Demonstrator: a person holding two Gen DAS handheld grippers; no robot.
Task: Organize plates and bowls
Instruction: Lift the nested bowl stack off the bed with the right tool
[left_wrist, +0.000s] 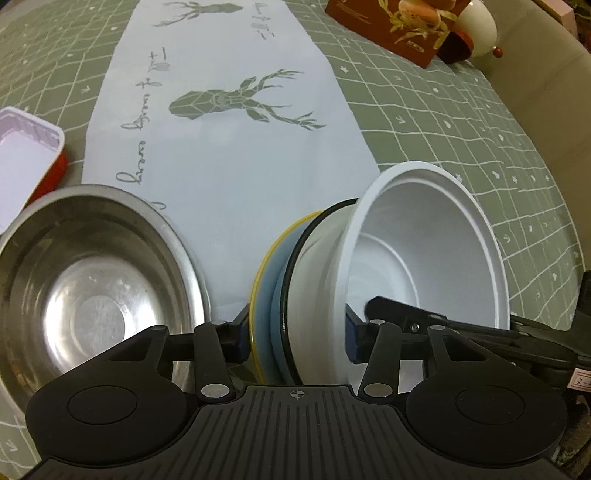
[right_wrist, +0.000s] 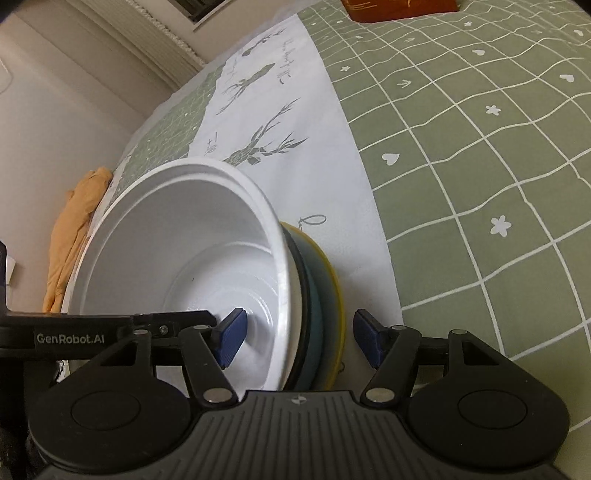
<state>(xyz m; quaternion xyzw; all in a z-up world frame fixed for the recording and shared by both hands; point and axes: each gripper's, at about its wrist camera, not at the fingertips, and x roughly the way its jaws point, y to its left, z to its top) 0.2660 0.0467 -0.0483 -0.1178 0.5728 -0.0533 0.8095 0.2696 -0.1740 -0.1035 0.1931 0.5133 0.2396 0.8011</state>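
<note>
A nested stack stands tilted up on its edge over the white deer runner: a deep white bowl, a black-rimmed white bowl, a blue plate and a yellow-rimmed plate. My left gripper is shut on this stack, one blue pad against the yellow plate's back and the other inside the deep bowl. My right gripper straddles the same stack from the other side and is open. Its left pad sits inside the bowl, and a small gap shows between its right pad and the yellow rim.
A steel bowl lies at the left, beside a red tray with a white inside. A red-brown box and a white round object stand at the far edge of the green checked tablecloth. An orange cloth hangs by the wall.
</note>
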